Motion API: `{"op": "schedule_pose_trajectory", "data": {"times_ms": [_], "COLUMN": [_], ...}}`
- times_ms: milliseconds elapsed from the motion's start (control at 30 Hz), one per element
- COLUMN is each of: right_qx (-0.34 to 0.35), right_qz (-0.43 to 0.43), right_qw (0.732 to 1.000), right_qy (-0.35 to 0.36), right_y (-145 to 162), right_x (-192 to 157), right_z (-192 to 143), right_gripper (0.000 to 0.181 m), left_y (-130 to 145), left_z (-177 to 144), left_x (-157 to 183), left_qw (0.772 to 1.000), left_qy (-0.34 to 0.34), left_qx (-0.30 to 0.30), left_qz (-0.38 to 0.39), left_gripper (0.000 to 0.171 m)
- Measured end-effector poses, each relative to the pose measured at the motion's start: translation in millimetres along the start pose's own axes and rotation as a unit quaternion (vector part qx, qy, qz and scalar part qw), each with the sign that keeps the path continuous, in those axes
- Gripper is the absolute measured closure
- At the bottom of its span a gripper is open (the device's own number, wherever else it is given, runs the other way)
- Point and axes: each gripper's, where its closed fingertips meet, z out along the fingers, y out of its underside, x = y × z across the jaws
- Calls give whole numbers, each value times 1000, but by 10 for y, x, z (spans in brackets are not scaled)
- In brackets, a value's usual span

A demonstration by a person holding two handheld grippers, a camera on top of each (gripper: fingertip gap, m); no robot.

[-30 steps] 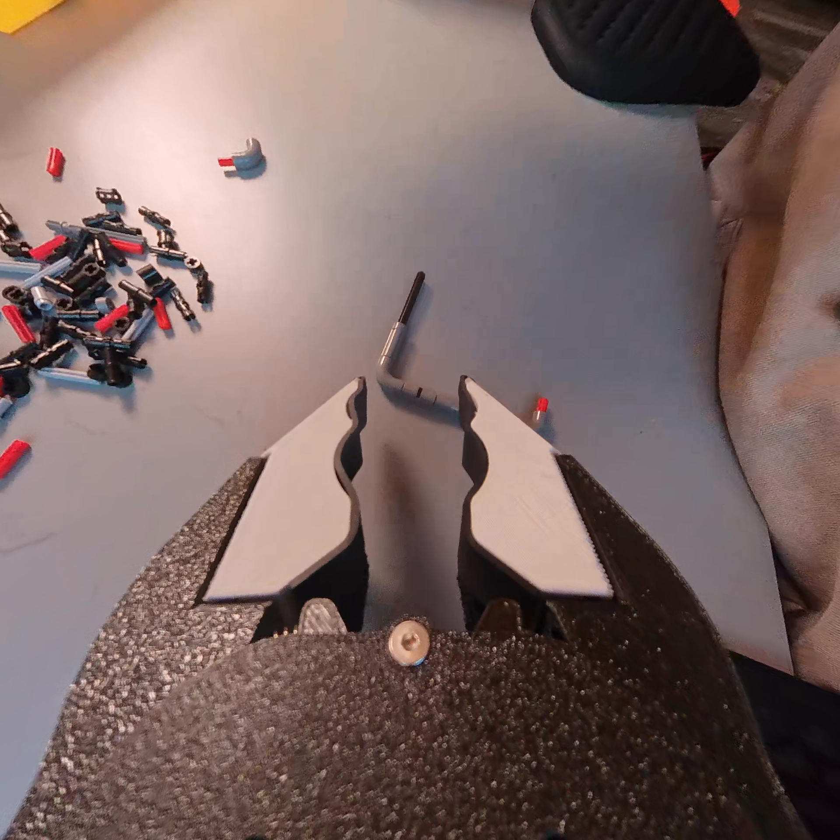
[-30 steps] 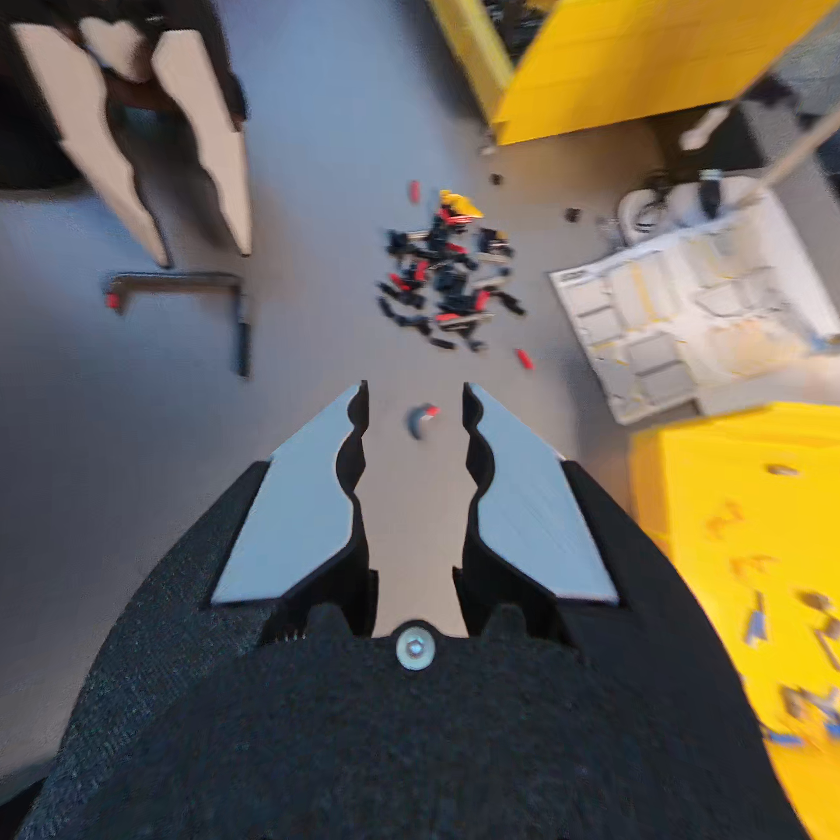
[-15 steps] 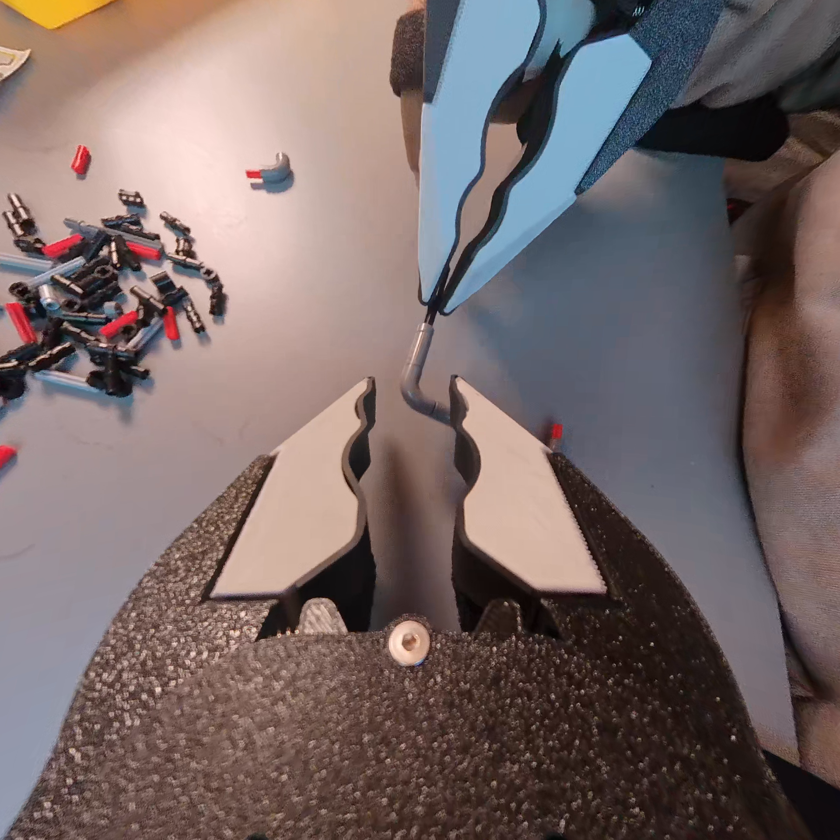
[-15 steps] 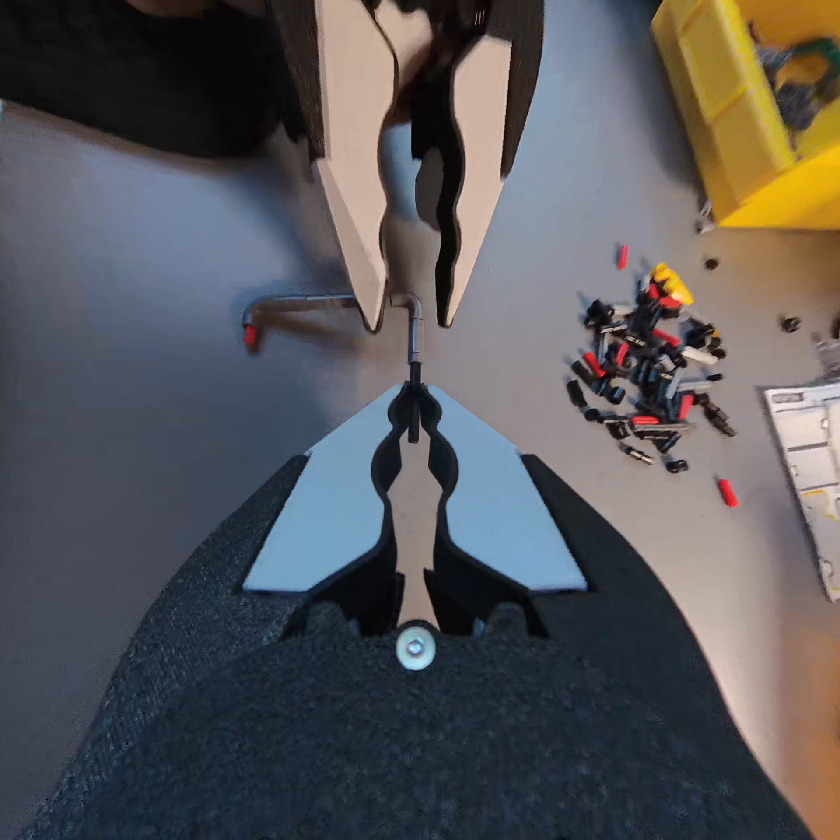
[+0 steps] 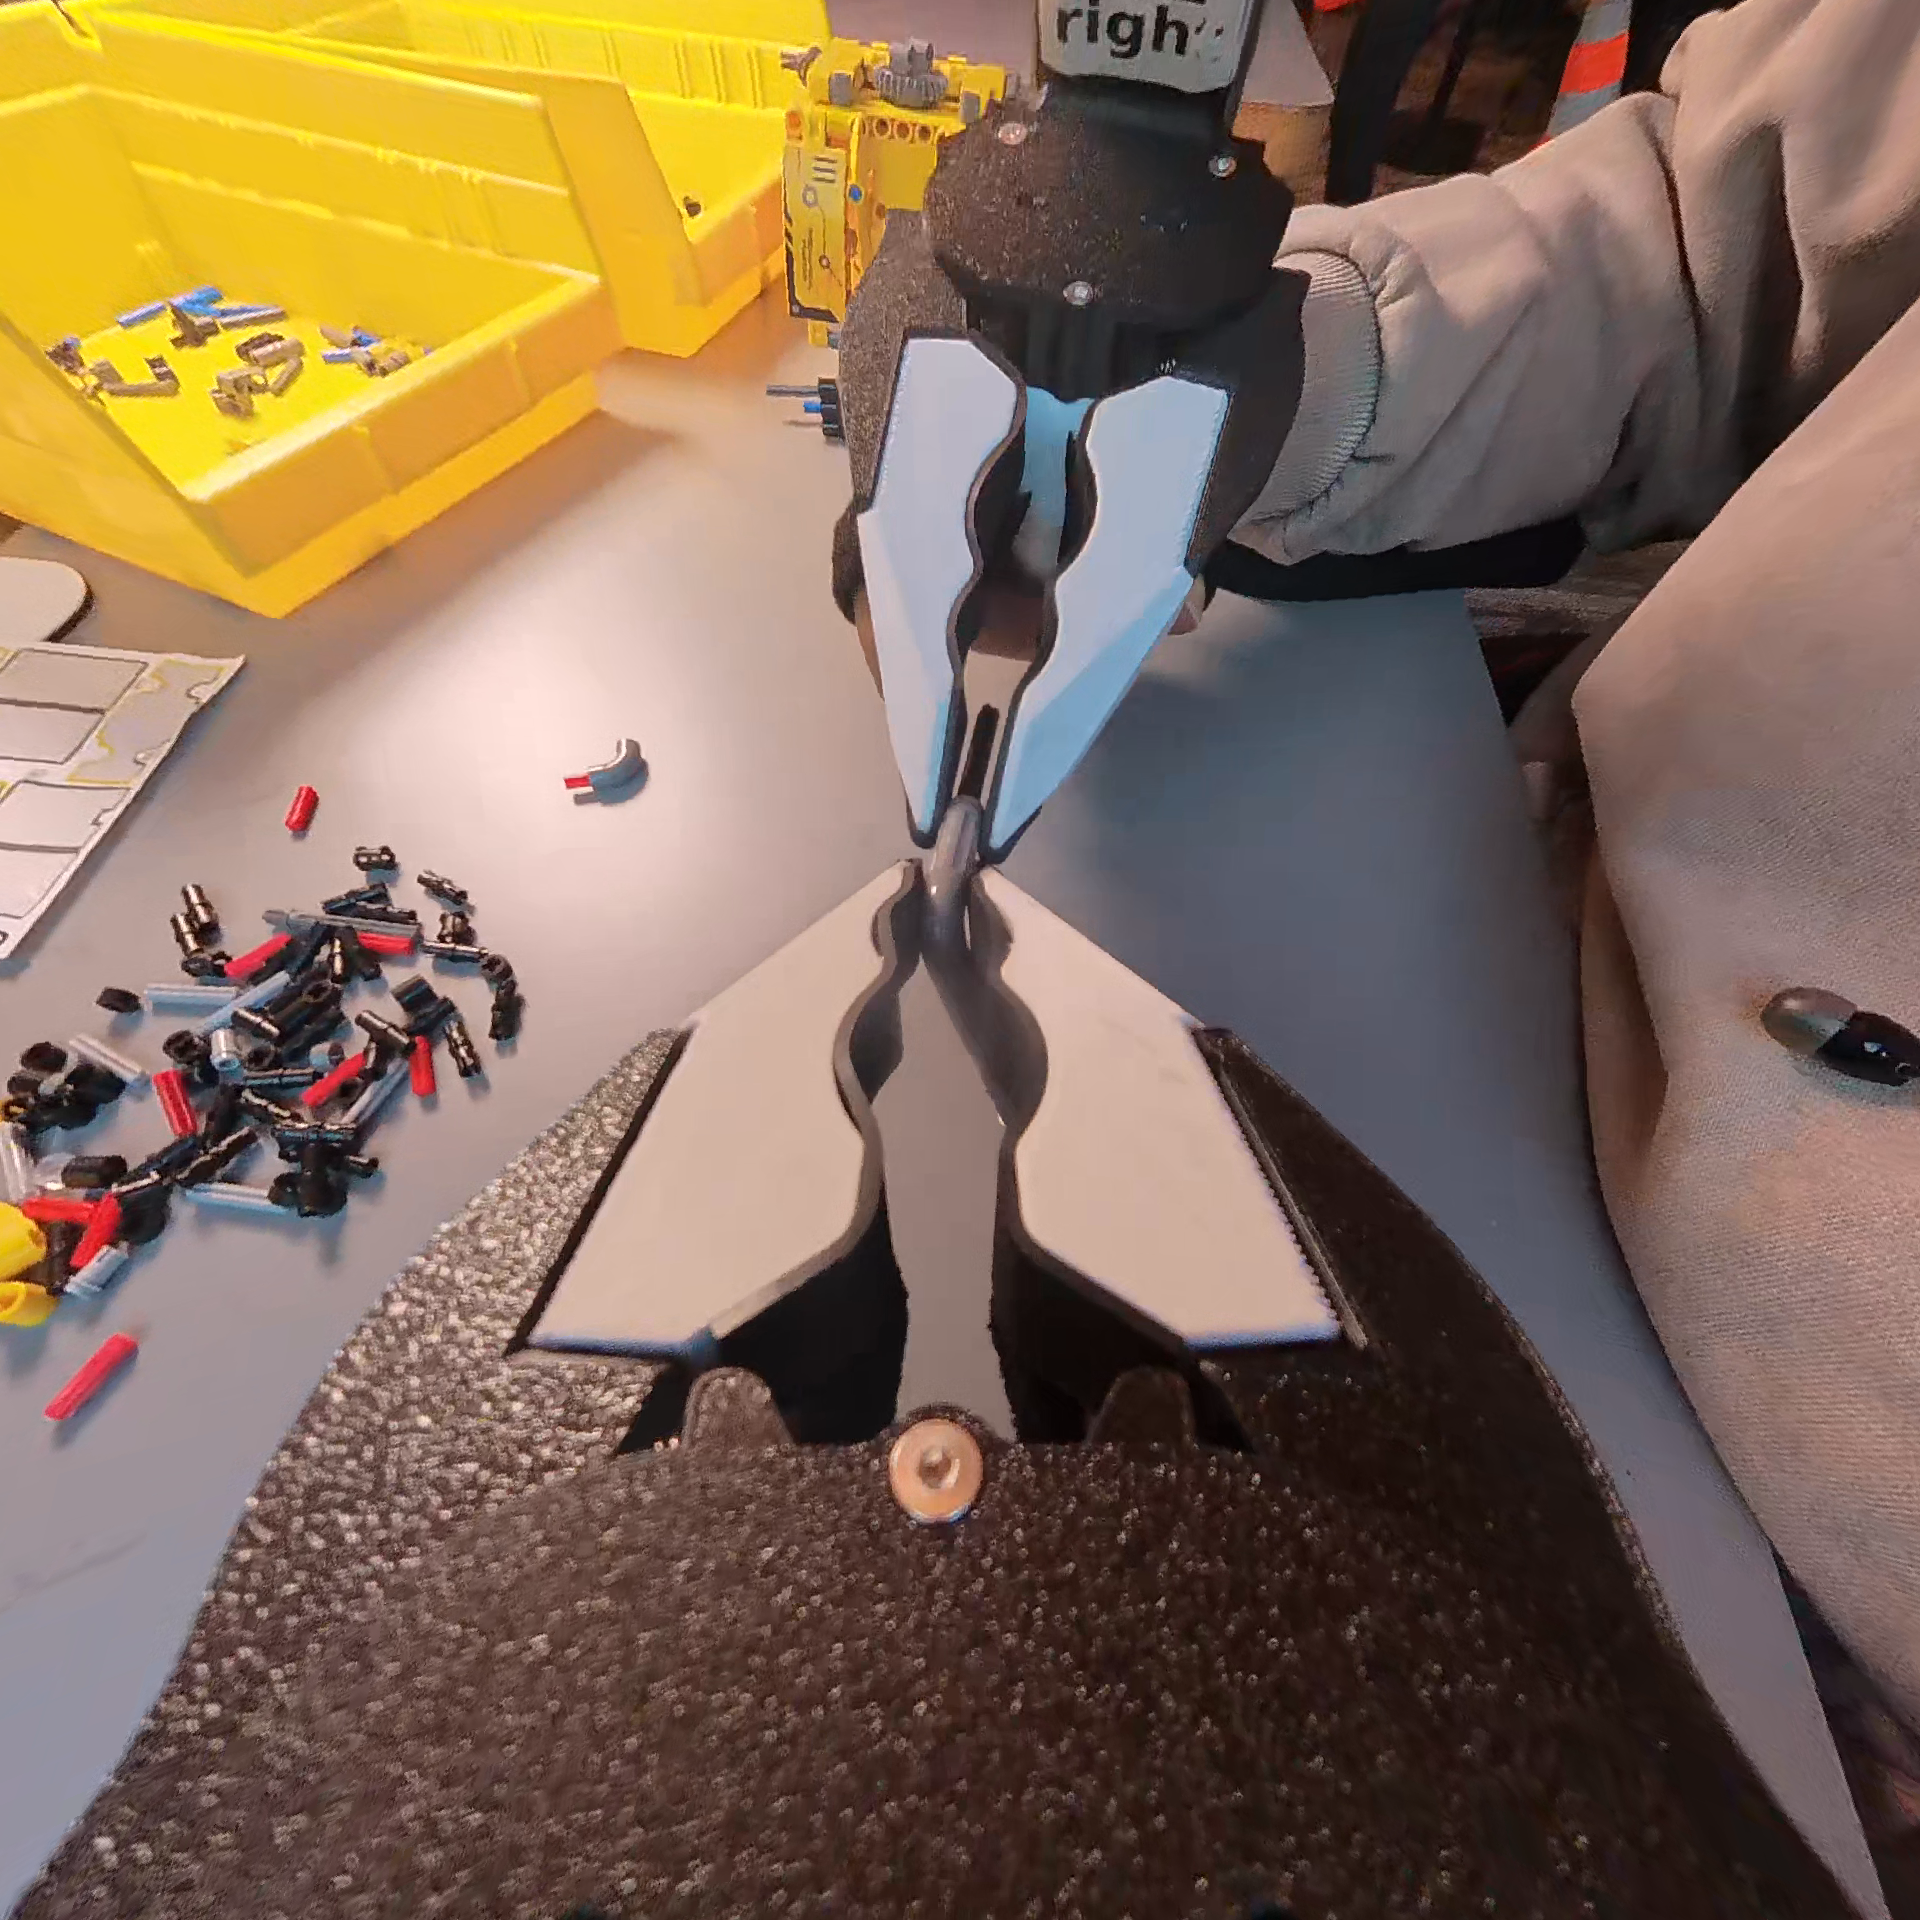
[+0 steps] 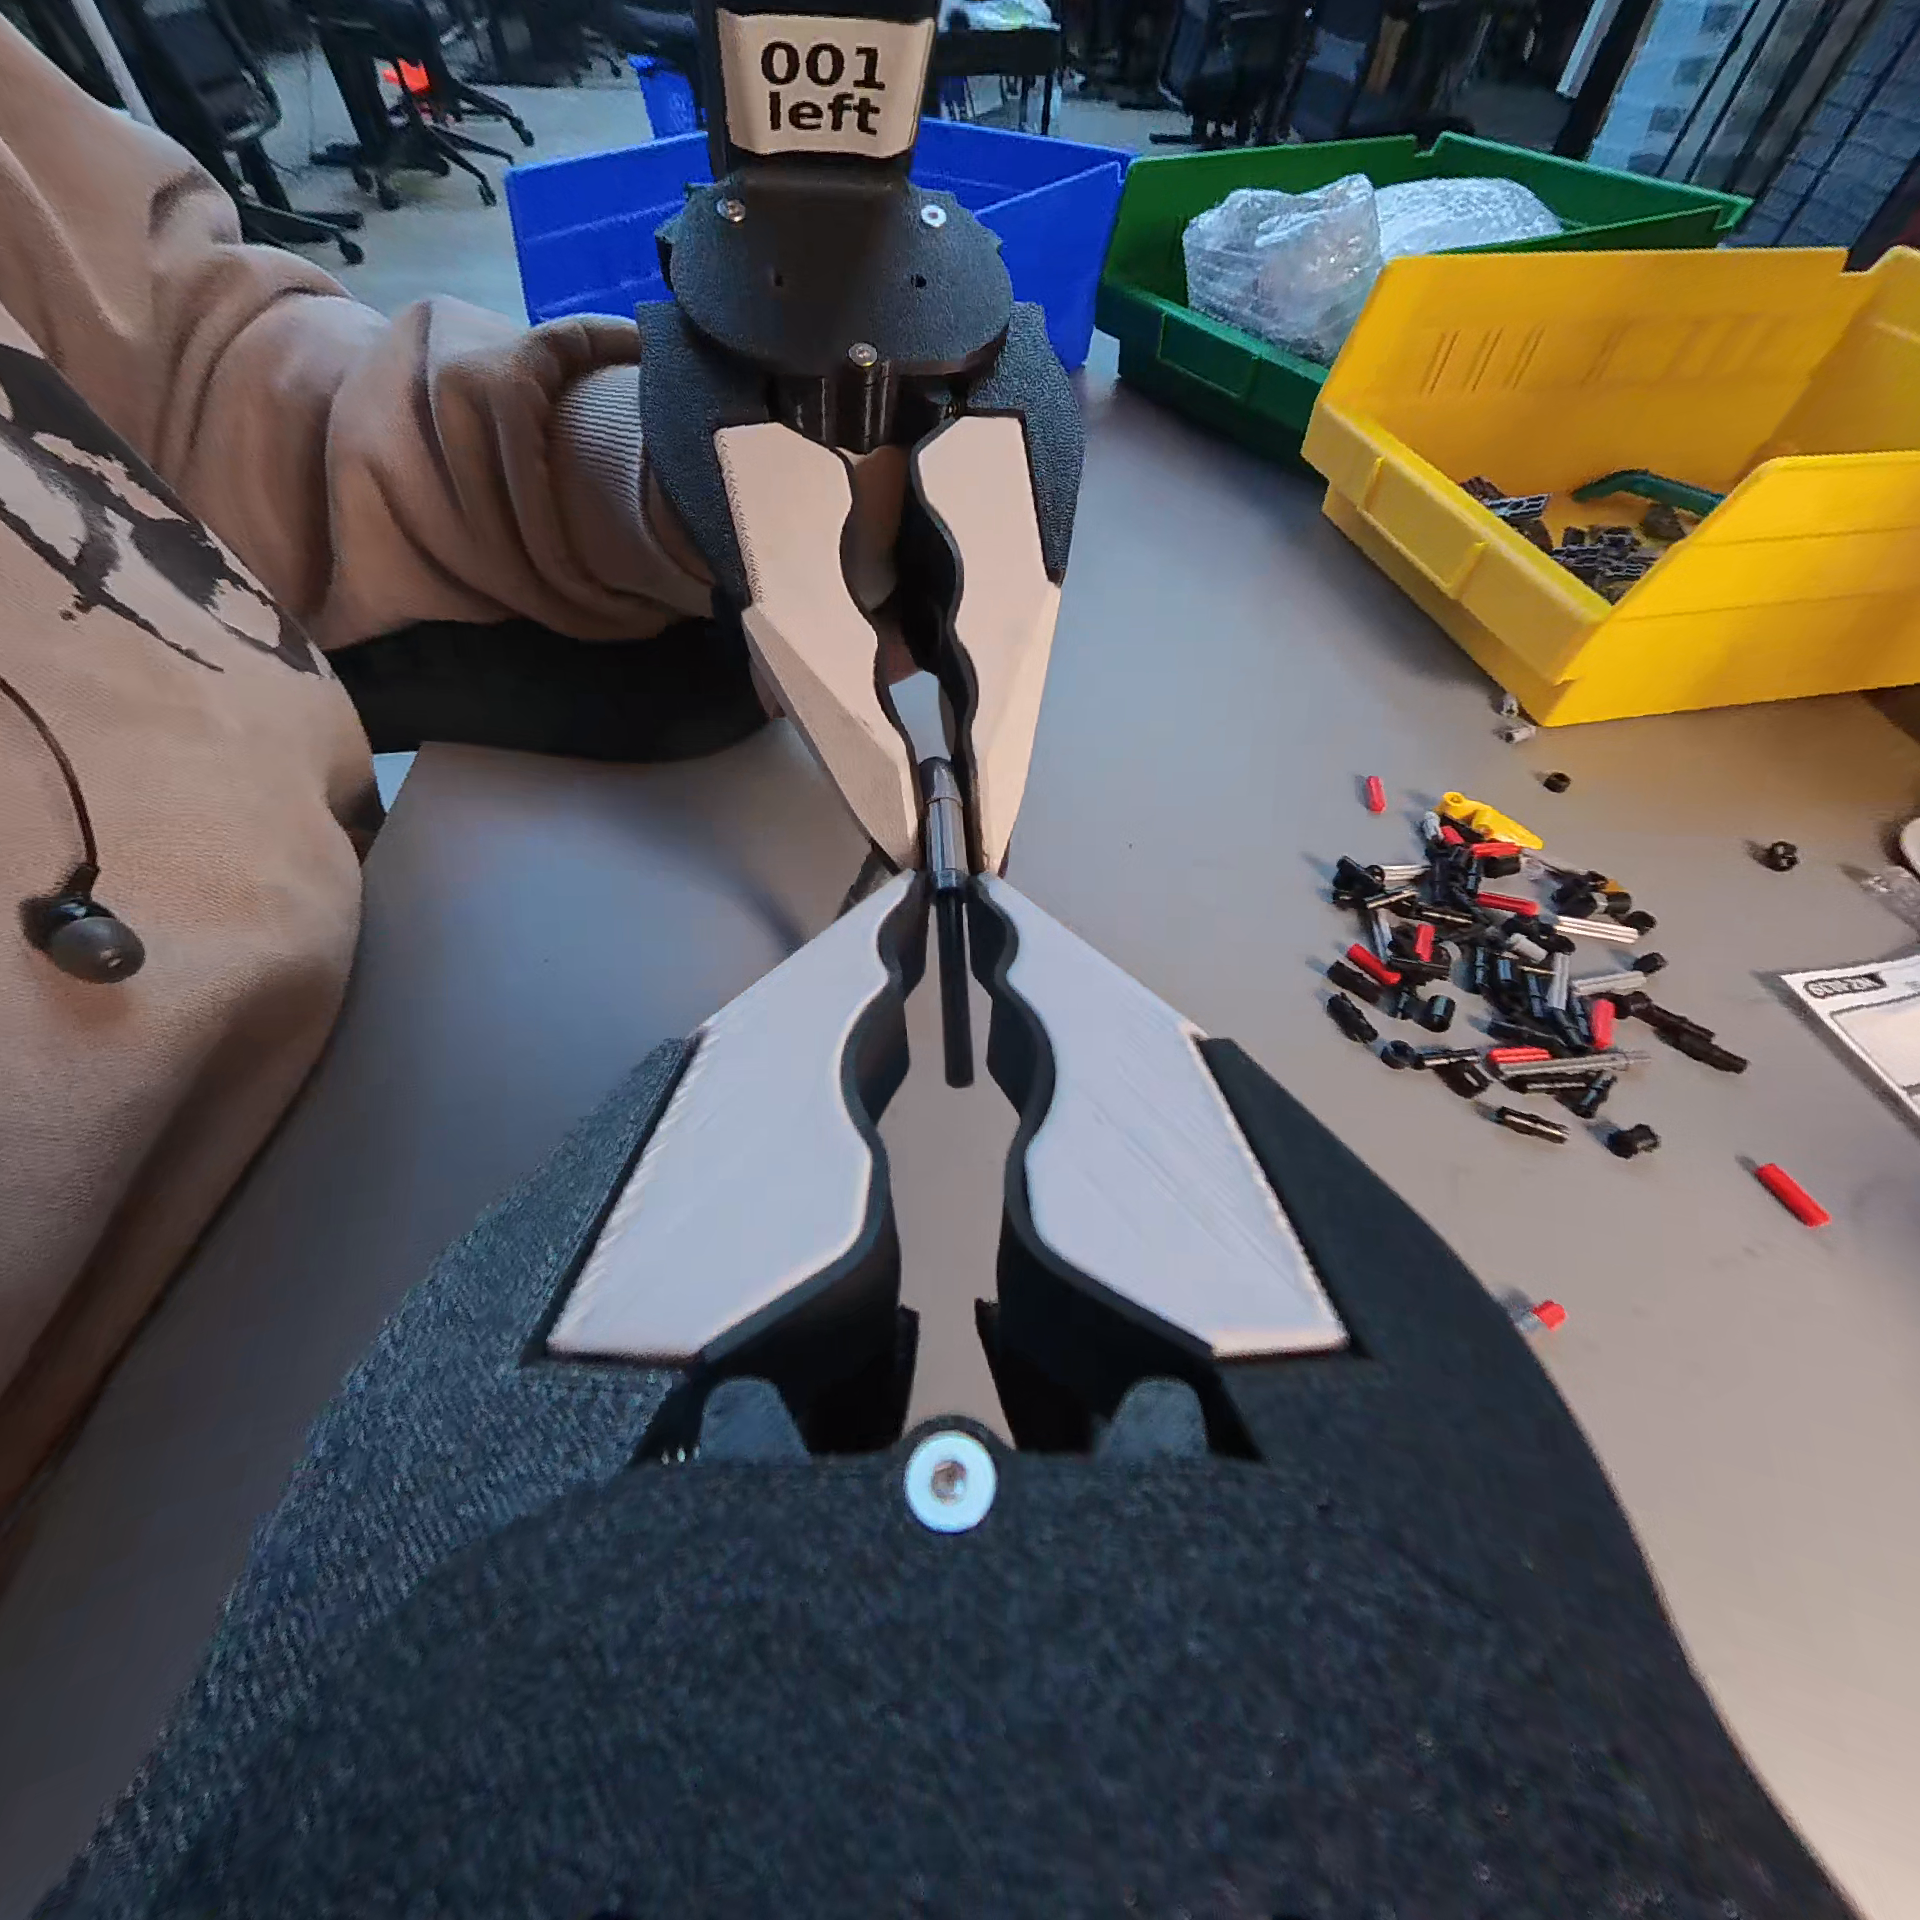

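Above bare table (image 5: 644, 582), both grippers clamp bent rod (image 5: 951, 914); parts pile (image 5: 260, 1060) well aside.

Loose parts (image 5: 260, 1070) left of bent rod (image 5: 951, 914)

Seen from the right gripper (image 6: 945, 883), its two pale fingers are closed on a thin black axle (image 6: 952, 987), which runs back between them. Directly opposite, tip to tip, the left gripper (image 6: 943, 847) pinches the grey sleeve (image 6: 938, 784) on the same axle's far end. Both hover above a grey table (image 6: 1195, 727). A person's tan sleeve (image 6: 395, 447) reaches in from the left. To the right lies a loose pile of small black, red and grey pins (image 6: 1496, 966), near a yellow bin (image 6: 1621, 478) holding dark parts; green (image 6: 1247, 343) and blue (image 6: 592, 223) bins sit behind
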Motion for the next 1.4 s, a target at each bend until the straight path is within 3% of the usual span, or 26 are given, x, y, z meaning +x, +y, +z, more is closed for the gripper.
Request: {"op": "schedule_pose_trajectory", "data": {"times_ms": [300,467,600,633,800,900,1000,1067,1167,1300,1400], "right_qx": [61,51,57,32,-103,-174,-187,-172,-96,35,33], "right_qz": [19,14,26,34,-10,-55,-67,-61,-16,78,51], "right_qw": [998,998,998,998,991,977,972,974,990,993,990], "right_qy": [-20,-28,17,30,83,110,127,132,103,-78,-124], "right_y": [-192,-137,-157,-71,224,476,520,461,191,-389,-496], "right_x": [49,106,554,690,1065,1312,1473,1499,1386,714,279], "right_z": [-181,-266,-643,-654,72,345,443,446,304,-33,-63], "right_gripper": [177,177,177,177,176,176,176,166,155,143,151], "left_y": [-206,-190,-223,-200,-203,-123,-76,-65,-44,-89,-172], "left_z": [-142,-177,-667,-713,-474,-439,-443,-433,-409,-348,-281], "left_x": [-48,-106,-480,-499,-445,-426,-443,-467,-456,-377,-301], "left_qw": [998,998,992,992,995,995,995,995,995,994,989], "left_qy": [15,12,-56,-60,-61,-66,-68,-72,-79,-90,-107], "left_qx": [62,58,105,104,76,73,71,69,62,54,55], "left_qz": [-26,-25,-47,-44,-18,-19,-19,-17,-5,39,85], "left_gripper": [164,165,165,165,165,164,164,164,164,164,164]}}
